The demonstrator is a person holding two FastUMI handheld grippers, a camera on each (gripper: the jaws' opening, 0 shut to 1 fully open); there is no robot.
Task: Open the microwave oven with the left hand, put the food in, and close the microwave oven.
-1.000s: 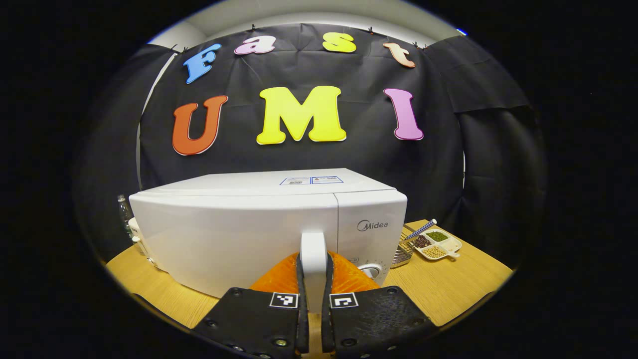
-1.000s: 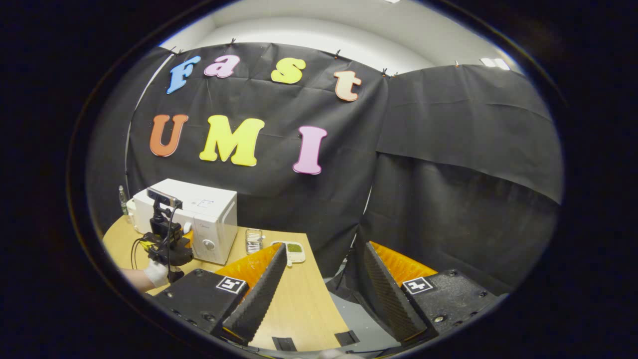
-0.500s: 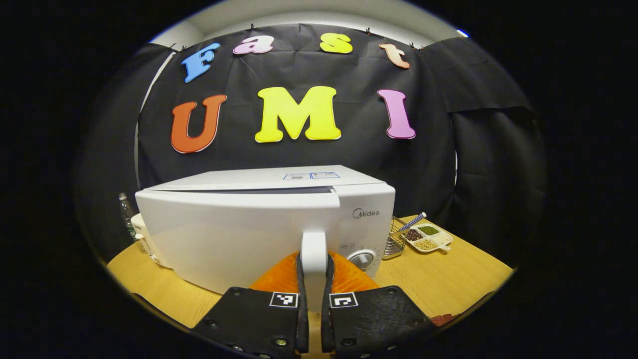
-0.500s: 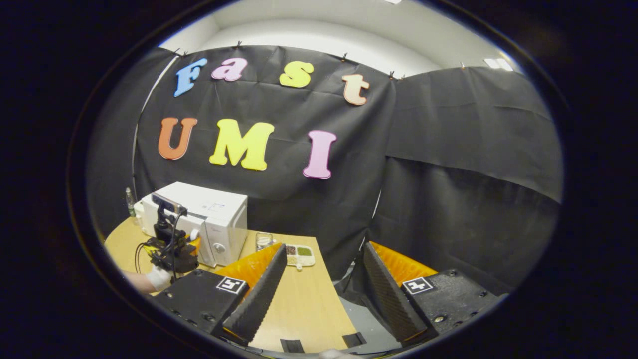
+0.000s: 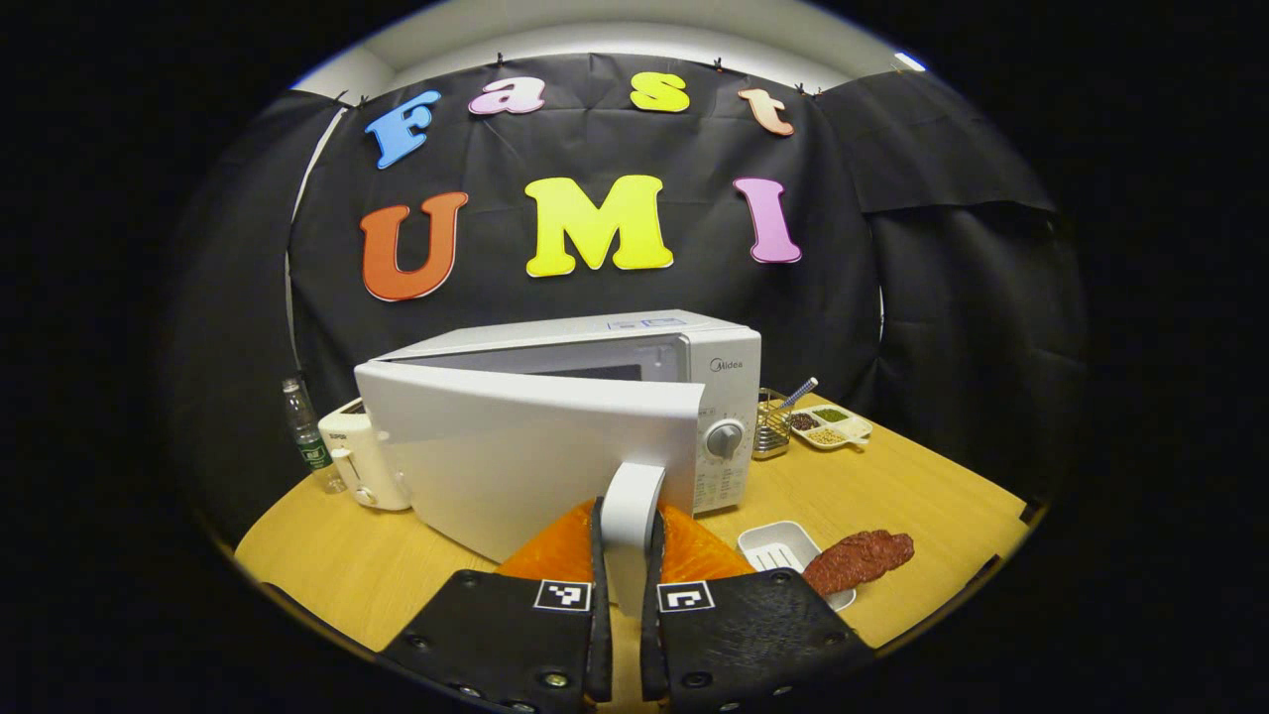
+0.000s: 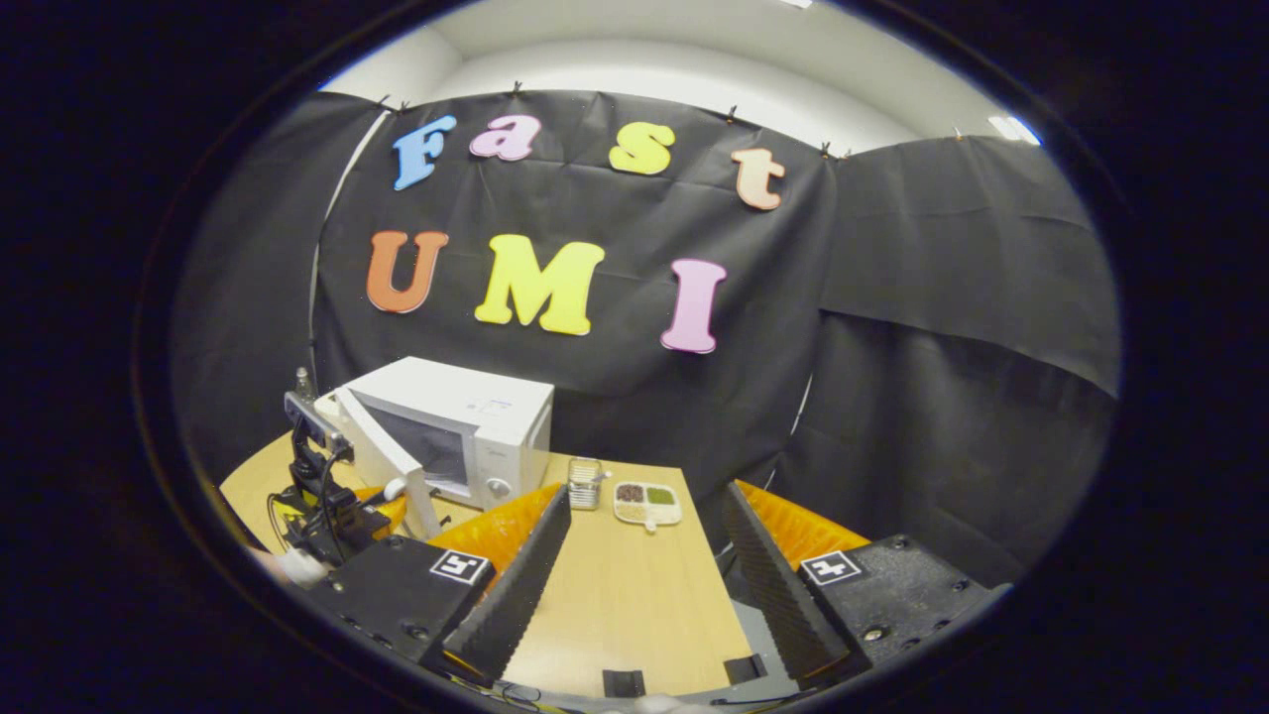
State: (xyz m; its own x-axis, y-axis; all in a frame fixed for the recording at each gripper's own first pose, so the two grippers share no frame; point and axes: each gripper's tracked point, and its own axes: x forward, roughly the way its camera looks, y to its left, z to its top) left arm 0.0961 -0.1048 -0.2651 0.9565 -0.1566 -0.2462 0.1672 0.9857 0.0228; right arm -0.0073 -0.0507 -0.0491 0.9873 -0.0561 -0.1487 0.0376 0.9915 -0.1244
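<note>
In the left gripper view, a clear plastic bottle [image 5: 300, 421] stood at the far left of the round pale wooden table [image 5: 912, 506], beside a small cream toaster [image 5: 359, 468]. Next came the glossy white box-shaped microwave oven [image 5: 719, 357], its smooth door [image 5: 525, 456] swung partly open. The left gripper [image 5: 623, 580] was clamped on the door's white upright handle [image 5: 629, 516], both fingers pressing its sides. Right of it lay a white rectangular dish [image 5: 773, 543] touching a dark red, grainy slab of food [image 5: 858, 557]; farther back stood a wire basket [image 5: 769, 436] and a divided white tray of beans [image 5: 831, 426]. In the right gripper view, the right gripper [image 6: 644, 555] hung wide apart and empty above the table's edge, ridged fingers [image 6: 516, 585] spread.
</note>
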